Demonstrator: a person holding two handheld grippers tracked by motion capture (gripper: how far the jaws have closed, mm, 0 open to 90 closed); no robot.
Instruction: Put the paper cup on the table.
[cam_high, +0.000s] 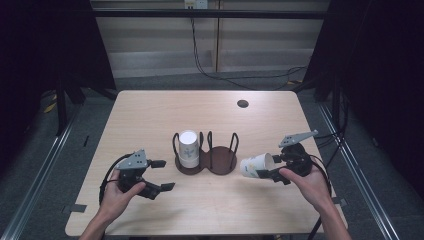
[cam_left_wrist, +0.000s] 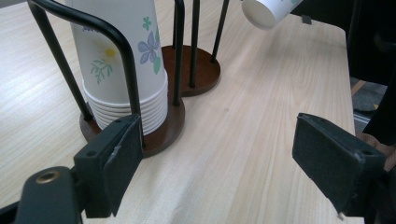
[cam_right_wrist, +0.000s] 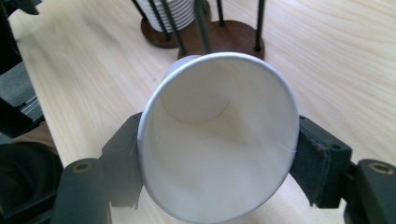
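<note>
A dark wooden cup holder (cam_high: 216, 161) with black wire posts stands mid-table. Its left bay holds an upside-down stack of flowered paper cups (cam_high: 188, 148); the right bay has nothing in it. My right gripper (cam_high: 268, 167) is shut on a single paper cup (cam_high: 255, 165), held on its side just right of the holder, bottom toward it. In the right gripper view the cup's open mouth (cam_right_wrist: 219, 140) faces me, with the pads (cam_right_wrist: 320, 161) pressed on its sides. My left gripper (cam_high: 164, 175) stands open near the table, left of the holder. The stack (cam_left_wrist: 123, 70) rises beyond its empty jaws.
A round dark hole (cam_high: 243, 103) sits in the table's far right part. The wooden table (cam_high: 150, 115) has bare room on all sides of the holder. Cables (cam_high: 225, 77) run across the floor behind the far edge.
</note>
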